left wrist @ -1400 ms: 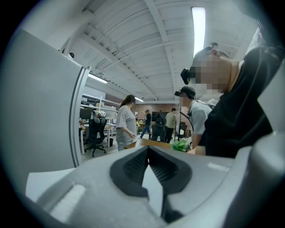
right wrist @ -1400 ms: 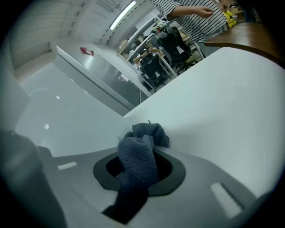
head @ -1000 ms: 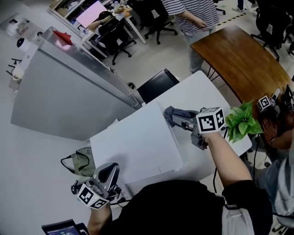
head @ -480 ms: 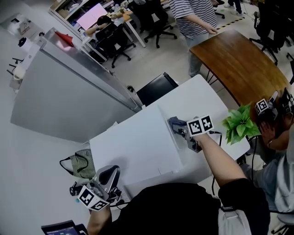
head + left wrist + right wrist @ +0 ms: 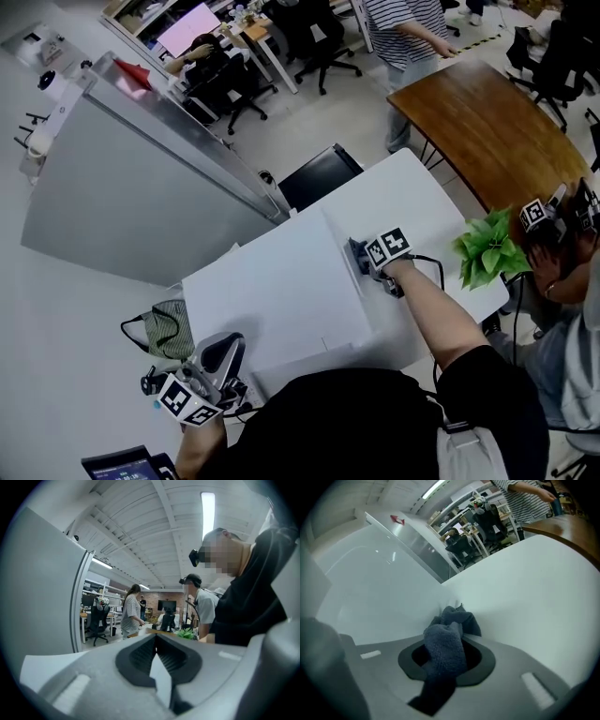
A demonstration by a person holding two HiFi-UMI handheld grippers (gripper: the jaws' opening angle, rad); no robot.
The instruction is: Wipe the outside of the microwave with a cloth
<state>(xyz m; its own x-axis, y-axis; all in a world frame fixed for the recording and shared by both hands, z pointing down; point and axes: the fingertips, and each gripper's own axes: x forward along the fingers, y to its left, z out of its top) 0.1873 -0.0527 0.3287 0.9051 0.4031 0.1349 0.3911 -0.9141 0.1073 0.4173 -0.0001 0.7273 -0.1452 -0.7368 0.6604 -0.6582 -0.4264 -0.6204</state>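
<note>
The microwave (image 5: pixel 272 291) is a white box in the middle of the head view, standing on a white table (image 5: pixel 422 211). A dark grey cloth (image 5: pixel 356 249) is pressed against the microwave's right side, with my right gripper (image 5: pixel 364 259) shut on it. In the right gripper view the cloth (image 5: pixel 447 639) bulges out between the jaws and touches the corner where the microwave's white wall (image 5: pixel 370 588) meets the table (image 5: pixel 525 583). My left gripper (image 5: pixel 220 354) hangs off the microwave's near left corner, pointing up and away. Its jaws (image 5: pixel 157 644) are shut on nothing.
A green plant (image 5: pixel 487 248) stands at the table's right edge, with a black cable (image 5: pixel 436 272) beside my arm. A wooden table (image 5: pixel 487 112), a grey partition (image 5: pixel 122 187) and a black case (image 5: pixel 319 173) lie beyond. A striped bag (image 5: pixel 169 328) hangs at left. People stand at right.
My right gripper has carried the cloth left across the table and now holds it against the microwave's right side. The left gripper has stayed where it was.
</note>
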